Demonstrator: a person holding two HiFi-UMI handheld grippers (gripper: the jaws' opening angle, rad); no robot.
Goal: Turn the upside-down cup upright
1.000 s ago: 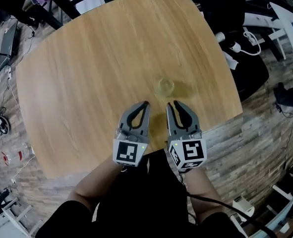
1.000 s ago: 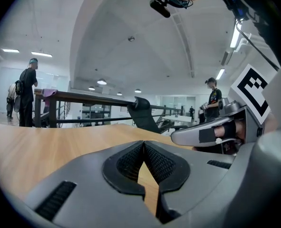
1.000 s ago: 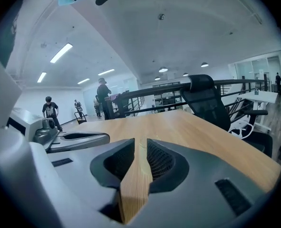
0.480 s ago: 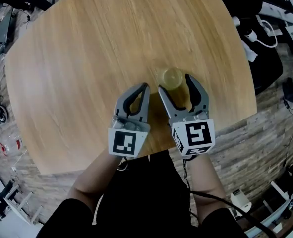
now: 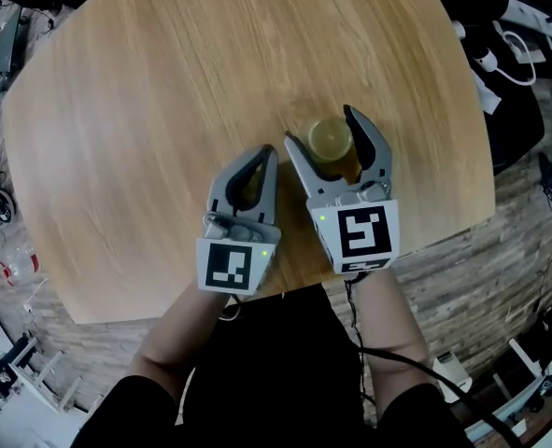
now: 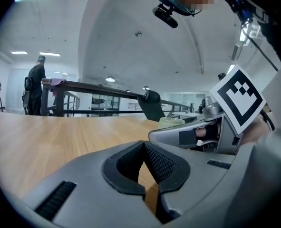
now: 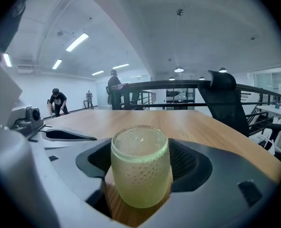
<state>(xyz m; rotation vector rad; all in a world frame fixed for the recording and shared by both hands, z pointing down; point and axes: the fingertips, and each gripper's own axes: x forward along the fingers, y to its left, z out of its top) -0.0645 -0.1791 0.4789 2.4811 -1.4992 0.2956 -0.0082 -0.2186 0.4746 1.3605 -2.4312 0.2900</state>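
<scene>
Head view: just-opened gripper [image 5: 319, 126] astride cup [image 5: 330, 139]

table [image 5: 163, 82]: far edge cut off | cup [image 6: 171, 122]: mostly behind right gripper [image 6: 155, 131] | distant people [image 7: 57, 101]: too small

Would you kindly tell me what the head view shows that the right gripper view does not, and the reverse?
Only the head view: the two marker cubes, the person's arms, the whole outline of the table and the floor around it. Only the right gripper view: the dimpled side wall of the cup with its closed base uppermost, a black chair and people far behind. Both: the cup on the wood, between the jaws of the right tool, which have just been opening and do not press on it.
</scene>
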